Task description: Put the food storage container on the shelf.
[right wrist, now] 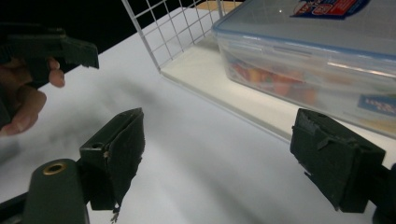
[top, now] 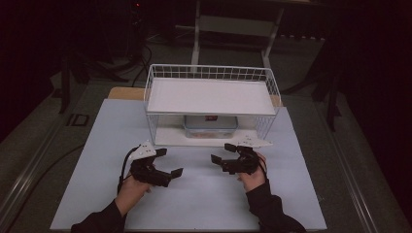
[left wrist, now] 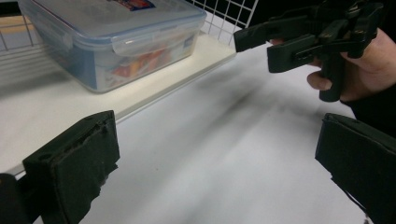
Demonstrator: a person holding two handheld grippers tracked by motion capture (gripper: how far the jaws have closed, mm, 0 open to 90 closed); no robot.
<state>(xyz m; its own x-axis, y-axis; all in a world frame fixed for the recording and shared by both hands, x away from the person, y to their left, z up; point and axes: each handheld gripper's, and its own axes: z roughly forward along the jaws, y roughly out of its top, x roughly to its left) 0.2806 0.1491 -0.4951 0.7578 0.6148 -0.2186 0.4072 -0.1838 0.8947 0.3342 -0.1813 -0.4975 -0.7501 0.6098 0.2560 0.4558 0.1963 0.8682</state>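
A clear plastic food container (top: pixel 211 126) with a snap-on lid and colourful contents sits on the lower shelf (top: pixel 170 137) of a white wire rack (top: pixel 212 74), which stands at the far edge of the white worktop (top: pixel 194 199), about midway along it. The container lies in the middle of that shelf, under the rack's upper board. Both tools rest in front of the rack, nearer the person's edge. The left tool (top: pixel 171 162) stands wide with nothing between its jaws. The right tool (top: pixel 223 152), just before the shelf's front lip, also gapes wide and empty, well clear of the container.
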